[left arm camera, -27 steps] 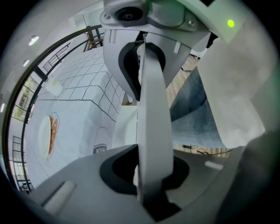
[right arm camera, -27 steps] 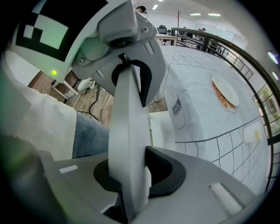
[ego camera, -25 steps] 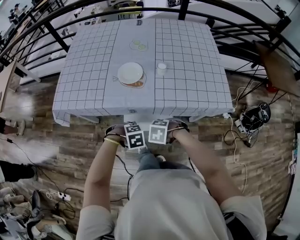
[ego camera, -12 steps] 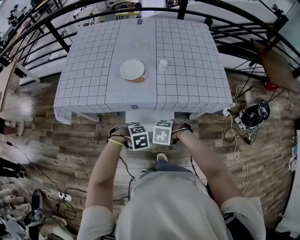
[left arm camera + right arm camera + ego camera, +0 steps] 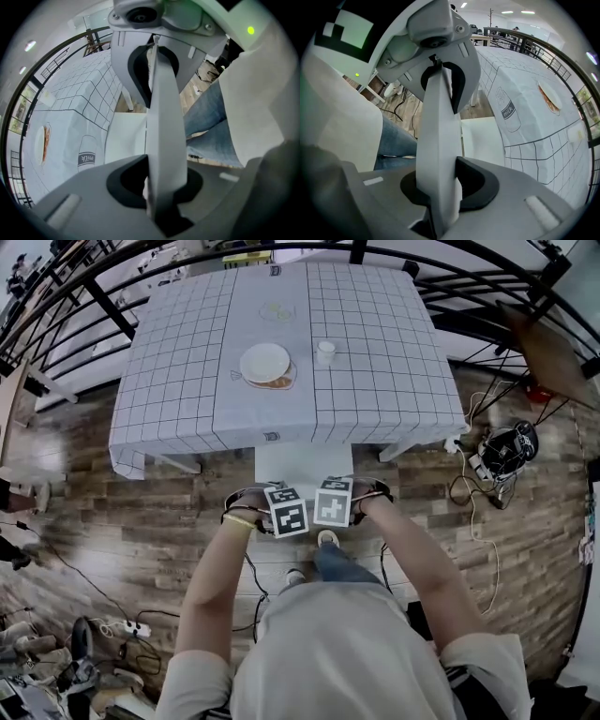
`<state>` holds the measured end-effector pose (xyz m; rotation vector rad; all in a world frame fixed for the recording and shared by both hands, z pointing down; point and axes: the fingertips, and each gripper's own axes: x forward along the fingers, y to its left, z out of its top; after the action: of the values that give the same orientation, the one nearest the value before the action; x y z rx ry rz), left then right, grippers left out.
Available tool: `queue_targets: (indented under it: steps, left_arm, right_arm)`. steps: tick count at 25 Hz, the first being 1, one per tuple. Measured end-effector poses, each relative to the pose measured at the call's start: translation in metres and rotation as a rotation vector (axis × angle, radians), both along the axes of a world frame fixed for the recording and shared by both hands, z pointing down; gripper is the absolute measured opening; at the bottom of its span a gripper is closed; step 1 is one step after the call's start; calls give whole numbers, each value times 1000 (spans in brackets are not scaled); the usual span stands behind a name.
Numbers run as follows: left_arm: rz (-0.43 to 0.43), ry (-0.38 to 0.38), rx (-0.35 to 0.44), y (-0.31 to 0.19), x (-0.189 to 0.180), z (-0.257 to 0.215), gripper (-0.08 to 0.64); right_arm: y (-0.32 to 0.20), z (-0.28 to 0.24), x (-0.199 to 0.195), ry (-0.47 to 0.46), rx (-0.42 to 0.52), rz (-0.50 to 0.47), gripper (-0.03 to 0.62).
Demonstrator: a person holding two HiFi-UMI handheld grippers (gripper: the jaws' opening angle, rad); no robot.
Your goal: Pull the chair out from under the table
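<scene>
Clenched on the backrest (image 5: 161,131) of the chair (image 5: 303,463): left gripper (image 5: 287,519) and right gripper (image 5: 334,504), side by side. Drawn back from the table (image 5: 375,381) over the last second, baring more white seat just ahead of the jaws. Probably only partly out, with more pulling to go.

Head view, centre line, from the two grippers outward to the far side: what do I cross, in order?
white chair → checked tablecloth → plate → black railing
</scene>
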<state>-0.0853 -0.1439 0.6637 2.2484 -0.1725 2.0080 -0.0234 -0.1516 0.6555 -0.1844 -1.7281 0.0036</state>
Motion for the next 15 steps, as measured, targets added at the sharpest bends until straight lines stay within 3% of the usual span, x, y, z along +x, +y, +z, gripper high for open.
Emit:
queue_targets:
  steps: [15]
  left_arm:
    - [14, 3, -5, 40, 5, 1, 80]
  right_arm:
    - [40, 1, 6, 4, -1, 6, 81]
